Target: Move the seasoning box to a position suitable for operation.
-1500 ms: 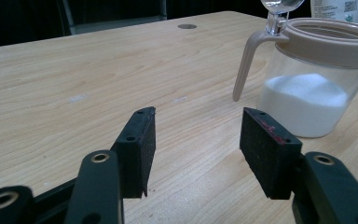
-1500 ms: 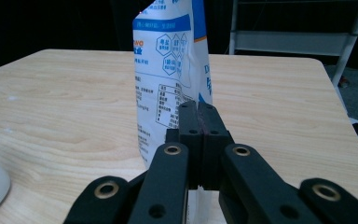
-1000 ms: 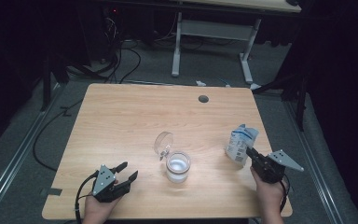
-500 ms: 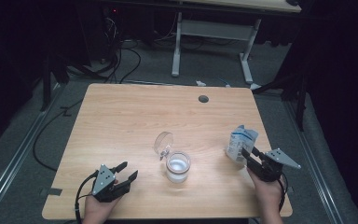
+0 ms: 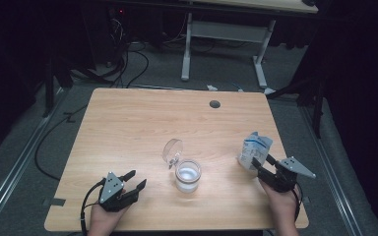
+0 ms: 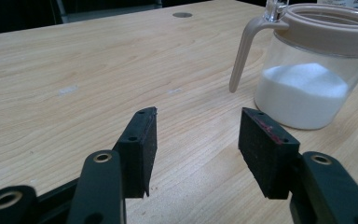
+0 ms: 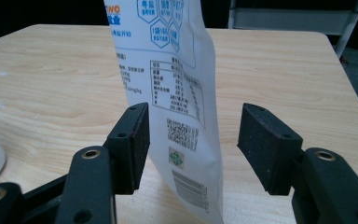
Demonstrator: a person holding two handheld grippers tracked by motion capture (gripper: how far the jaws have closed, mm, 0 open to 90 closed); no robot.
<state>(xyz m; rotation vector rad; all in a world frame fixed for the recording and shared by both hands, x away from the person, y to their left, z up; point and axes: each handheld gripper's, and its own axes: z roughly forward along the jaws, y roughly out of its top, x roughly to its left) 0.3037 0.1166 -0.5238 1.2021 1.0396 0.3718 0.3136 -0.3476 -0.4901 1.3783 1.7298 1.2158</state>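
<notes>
Right jaws: released; they have just been opening, and the white pouch (image 7: 177, 93) stands between them with a gap to each pad.
Right gripper (image 5: 262, 169): at the desk's right near edge, pointing at the pouch's lower half.
Left jaws: spread apart, nothing between them but bare desk.
Left gripper (image 5: 134, 184): resting low at the near left, aimed toward the jar.
Pouch (image 5: 254, 151): upright on its base at the right side of the desk, printed face with barcode toward my right jaws, its top crumpled; well apart from the jar.
Jar (image 5: 187, 175): clear, part-filled with white granules, near the middle of the desk's front half, apart from both grippers.
Jar lid (image 5: 173, 150): clear flip lid, tipped up and open behind the jar's mouth.
Desk (image 5: 142, 123): light wood, with a round cable hole (image 5: 214, 103) toward the far edge.
Step in hand, as I judge it: setting the pouch down and letting go.
How to do it well: I draw my right jaws straight back along their own line, level, so neither pad brushes the thin pouch.
Risk: a sideways nudge could topple it, since it is tall and narrow-based.
Left side: I leave it parked, clear of the jar's handle (image 6: 242, 51).
</notes>
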